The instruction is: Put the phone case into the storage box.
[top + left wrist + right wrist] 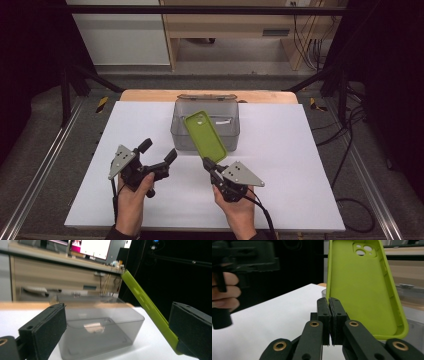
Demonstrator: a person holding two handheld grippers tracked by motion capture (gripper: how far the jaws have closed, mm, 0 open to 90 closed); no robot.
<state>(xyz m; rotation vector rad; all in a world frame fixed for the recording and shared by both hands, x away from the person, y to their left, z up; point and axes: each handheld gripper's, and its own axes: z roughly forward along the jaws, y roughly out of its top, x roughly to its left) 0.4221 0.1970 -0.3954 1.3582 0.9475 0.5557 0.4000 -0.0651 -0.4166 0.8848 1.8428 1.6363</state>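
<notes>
A lime-green phone case (205, 136) stands tilted over the front rim of a clear grey plastic box (220, 131) at the back middle of the white board. My right gripper (208, 164) is shut on the case's lower left edge. In the right gripper view the pads (323, 305) pinch that edge, and the case (359, 287) rises with its inside and camera cut-out facing me. My left gripper (158, 150) is open and holds nothing, just left of the case. Its own view shows the box (100, 327) between its jaws and the case (147, 305) edge-on at right.
The white board (300, 160) covers a wooden table (150, 94). The box's lid (206, 96) hangs open behind it. Metal frame rails (45, 165) run down both sides, cables (350, 150) lie at the right, and a wooden cabinet (225, 25) stands beyond the table.
</notes>
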